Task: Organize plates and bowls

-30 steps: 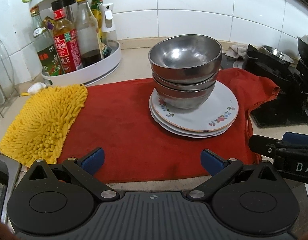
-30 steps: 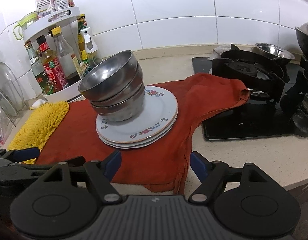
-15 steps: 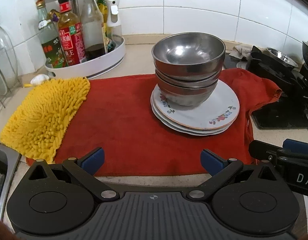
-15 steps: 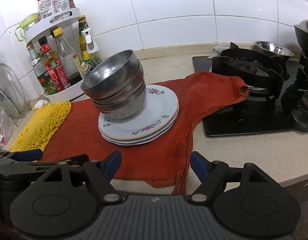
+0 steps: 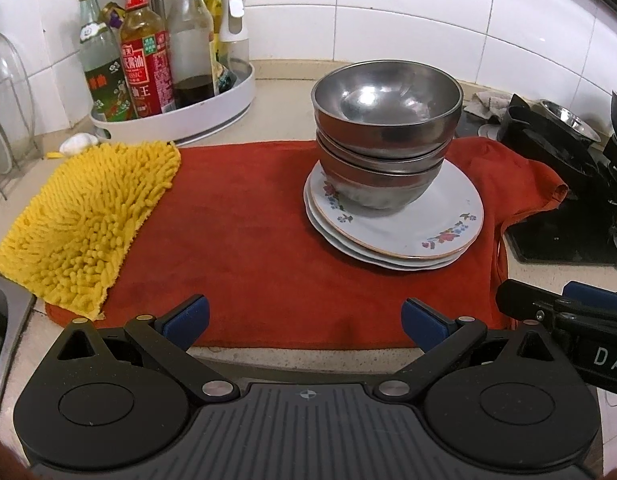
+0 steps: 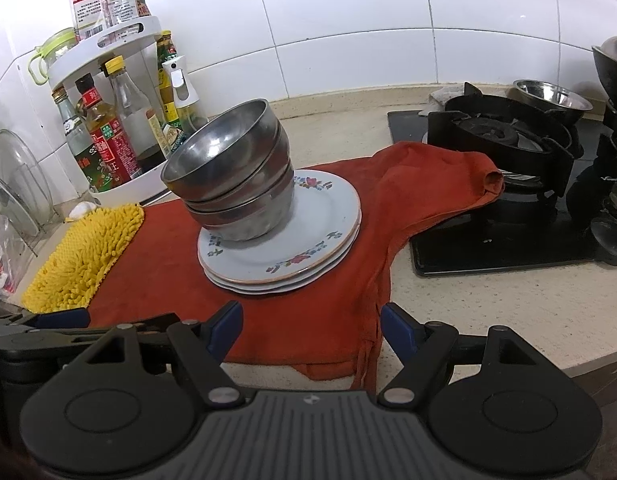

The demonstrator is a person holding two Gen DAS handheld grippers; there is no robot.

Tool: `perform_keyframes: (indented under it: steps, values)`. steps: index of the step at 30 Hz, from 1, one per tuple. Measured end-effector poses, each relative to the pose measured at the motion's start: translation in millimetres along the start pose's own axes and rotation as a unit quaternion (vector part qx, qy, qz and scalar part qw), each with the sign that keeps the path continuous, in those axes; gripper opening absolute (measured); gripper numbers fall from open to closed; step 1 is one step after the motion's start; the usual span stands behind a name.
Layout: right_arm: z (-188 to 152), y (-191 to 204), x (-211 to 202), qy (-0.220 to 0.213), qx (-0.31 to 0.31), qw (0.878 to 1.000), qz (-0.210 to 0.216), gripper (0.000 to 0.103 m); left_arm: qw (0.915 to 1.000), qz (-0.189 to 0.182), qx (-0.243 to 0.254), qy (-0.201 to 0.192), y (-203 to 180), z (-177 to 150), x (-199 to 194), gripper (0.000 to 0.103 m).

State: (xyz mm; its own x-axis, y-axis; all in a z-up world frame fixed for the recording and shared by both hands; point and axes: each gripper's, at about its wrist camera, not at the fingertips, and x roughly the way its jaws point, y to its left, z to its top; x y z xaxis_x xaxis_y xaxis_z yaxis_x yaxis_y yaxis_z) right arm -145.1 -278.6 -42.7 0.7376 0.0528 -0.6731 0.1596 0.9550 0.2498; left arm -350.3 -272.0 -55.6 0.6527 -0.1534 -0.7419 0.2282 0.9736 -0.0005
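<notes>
Three steel bowls (image 5: pixel 386 136) sit nested one inside another, rim up, on a stack of three floral plates (image 5: pixel 440 224); the bowls stand off-centre, toward the left and back part of the top plate, so its right front rim shows bare. The plate stack rests on one red cloth (image 5: pixel 244 240) spread over the counter, whose right end is bunched up against the black stove (image 6: pixel 508 184). One yellow chenille mat (image 5: pixel 84 216) overlaps the cloth's left end. Behind the mat stands one white two-tier rack (image 6: pixel 104 44) holding several sauce bottles (image 5: pixel 144 64), at least five on the lower tier, among them one white spray bottle (image 5: pixel 233 28). One small steel bowl (image 6: pixel 552 98) sits on the stove at the far right. Two grippers hang at the counter's near edge, both well apart from the dishes: the left gripper (image 5: pixel 304 318) has its blue-padded jaws spread wide with nothing between them, and the right gripper (image 6: pixel 310 326), just to its right, is likewise spread wide and holds nothing.
</notes>
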Motion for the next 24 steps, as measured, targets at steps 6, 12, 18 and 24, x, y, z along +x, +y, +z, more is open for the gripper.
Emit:
perform_keyframes:
  steps: [6,12,18,24]
  values:
    - [0.6,1.4,2.0,-0.001,0.001,1.000,-0.006,0.071,1.0000,-0.006,-0.003,0.005,0.7,0.3,1.7,0.103]
    - [-0.5,3.7,1.4,0.000,-0.001,1.000,-0.013,0.071,0.9998,-0.009,-0.013,0.011,1.4,0.9,3.7,0.103]
    - [-0.5,2.6,3.0,0.001,-0.002,1.000,-0.016,0.071,0.9998,-0.011,-0.015,0.007,0.9,1.1,2.0,0.102]
    - [-0.4,0.8,1.7,0.001,0.002,1.000,-0.010,0.071,1.0000,-0.002,0.000,-0.004,-4.4,3.0,-3.3,0.100]
